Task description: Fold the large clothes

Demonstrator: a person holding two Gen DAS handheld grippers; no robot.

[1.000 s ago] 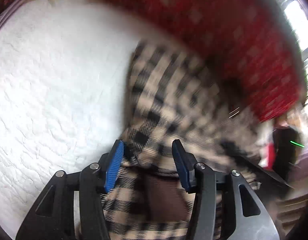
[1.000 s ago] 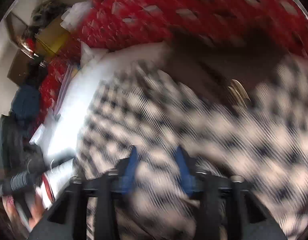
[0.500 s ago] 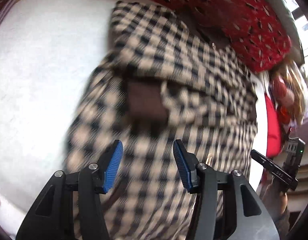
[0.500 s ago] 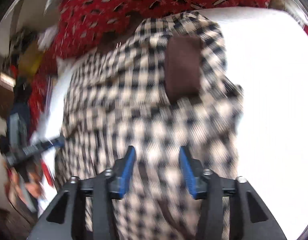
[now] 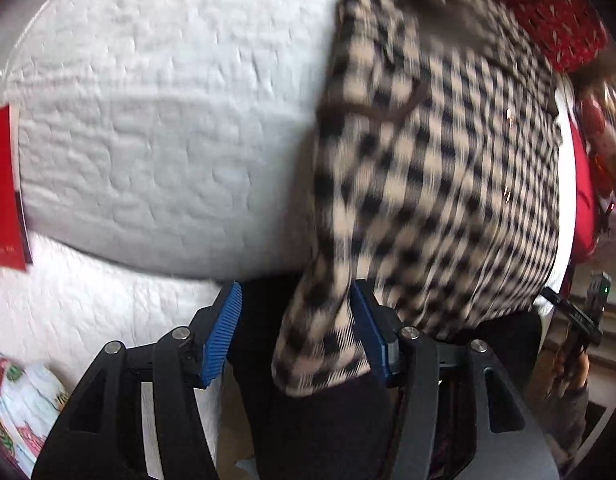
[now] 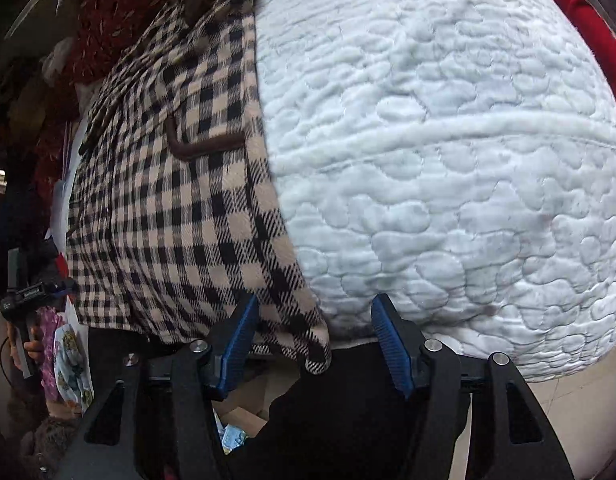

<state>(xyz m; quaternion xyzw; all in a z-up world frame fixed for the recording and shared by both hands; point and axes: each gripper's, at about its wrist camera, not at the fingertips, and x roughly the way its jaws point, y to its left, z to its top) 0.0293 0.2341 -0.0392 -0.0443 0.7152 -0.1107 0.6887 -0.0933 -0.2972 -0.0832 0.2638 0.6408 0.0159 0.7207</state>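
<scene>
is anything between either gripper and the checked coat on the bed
Nothing visible. Each corner of the checked coat hangs between open jaws: left gripper, right gripper. The white mattress beside it is bare.

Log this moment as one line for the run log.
left gripper: open, coat corner between fingers | right gripper: open, coat corner between fingers | coat: flat on quilt, hem overhanging edge

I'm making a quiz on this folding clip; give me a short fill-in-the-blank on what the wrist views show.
1. The checked coat lies on a quilted ____ mattress.
2. The right gripper has its jaws ____.
3. A coat corner hangs between the left gripper pads, which are coloured ____.
4. The coat's pocket trim is ____.

Missing words: white; open; blue; brown
</scene>
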